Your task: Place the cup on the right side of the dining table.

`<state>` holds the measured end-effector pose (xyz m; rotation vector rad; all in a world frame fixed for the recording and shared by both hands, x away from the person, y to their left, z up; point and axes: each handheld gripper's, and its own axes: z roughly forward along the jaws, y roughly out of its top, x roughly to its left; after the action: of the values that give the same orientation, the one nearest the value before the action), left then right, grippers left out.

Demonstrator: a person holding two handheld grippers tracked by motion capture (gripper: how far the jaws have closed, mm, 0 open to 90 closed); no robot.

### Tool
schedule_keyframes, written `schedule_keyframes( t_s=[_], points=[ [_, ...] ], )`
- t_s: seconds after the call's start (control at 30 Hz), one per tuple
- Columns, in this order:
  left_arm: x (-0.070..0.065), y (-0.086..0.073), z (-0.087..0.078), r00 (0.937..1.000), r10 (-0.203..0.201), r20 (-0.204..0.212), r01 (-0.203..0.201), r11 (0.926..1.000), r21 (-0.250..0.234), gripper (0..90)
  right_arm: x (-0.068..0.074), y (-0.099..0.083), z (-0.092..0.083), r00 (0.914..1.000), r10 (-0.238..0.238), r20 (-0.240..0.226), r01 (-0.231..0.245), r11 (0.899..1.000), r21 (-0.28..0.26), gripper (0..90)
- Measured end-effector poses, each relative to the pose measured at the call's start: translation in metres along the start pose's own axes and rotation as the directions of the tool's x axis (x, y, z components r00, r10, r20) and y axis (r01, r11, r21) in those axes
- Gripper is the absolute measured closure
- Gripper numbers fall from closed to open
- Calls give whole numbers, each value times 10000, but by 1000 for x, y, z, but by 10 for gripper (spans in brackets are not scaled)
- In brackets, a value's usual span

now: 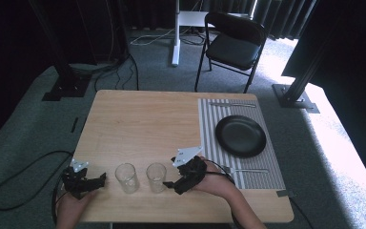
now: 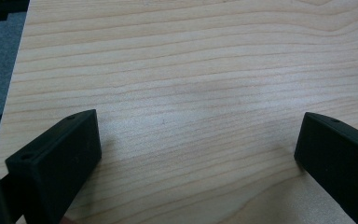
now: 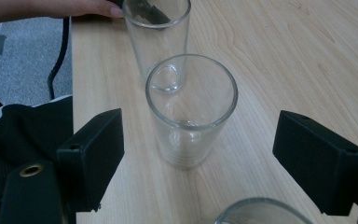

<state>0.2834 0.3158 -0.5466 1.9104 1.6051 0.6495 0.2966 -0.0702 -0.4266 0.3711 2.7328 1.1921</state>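
Note:
Two clear empty glasses stand upright near the table's front edge: one glass [image 1: 126, 177] on the left, the other glass [image 1: 156, 177] just right of it. My right gripper [image 1: 171, 184] lies level at the right glass's side and points at it. In the right gripper view the jaws stand open [image 3: 200, 140], with the near glass [image 3: 191, 109] just beyond their tips and the far glass [image 3: 157, 37] behind it. A third glass rim [image 3: 261, 212] shows at the bottom edge, nearer the right jaw and not gripped. My left gripper [image 1: 99, 180] rests left of the glasses, open [image 2: 198, 140] over bare wood.
A black plate [image 1: 240, 135] sits on a striped placemat [image 1: 209, 138] at the table's right, with a fork [image 1: 245, 170] near its front and a knife [image 1: 231, 104] at its back. A black chair [image 1: 233, 45] stands beyond the table. Cables trail on the floor at the left.

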Motion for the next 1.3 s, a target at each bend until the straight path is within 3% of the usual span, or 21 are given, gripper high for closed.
schedule_keyframes(
  t_s=[0.23,0.67,1.1,1.3],
  points=[
    [0,0,0,10000,6,6,-6,10000,19,7,0,9,10,9998,-155,-85,156,9999,51,158],
    [0,0,0,10000,3,4,-3,10000,1,6,3,17,31,9997,-240,-13,240,9967,774,158],
    [0,0,0,10000,3,3,-3,10000,2,6,0,25,48,9999,49,92,-64,9839,1789,159],
    [0,0,0,10000,3,3,-3,10000,1,7,2,29,54,10000,-47,-46,56,9767,2145,172]
  ],
)
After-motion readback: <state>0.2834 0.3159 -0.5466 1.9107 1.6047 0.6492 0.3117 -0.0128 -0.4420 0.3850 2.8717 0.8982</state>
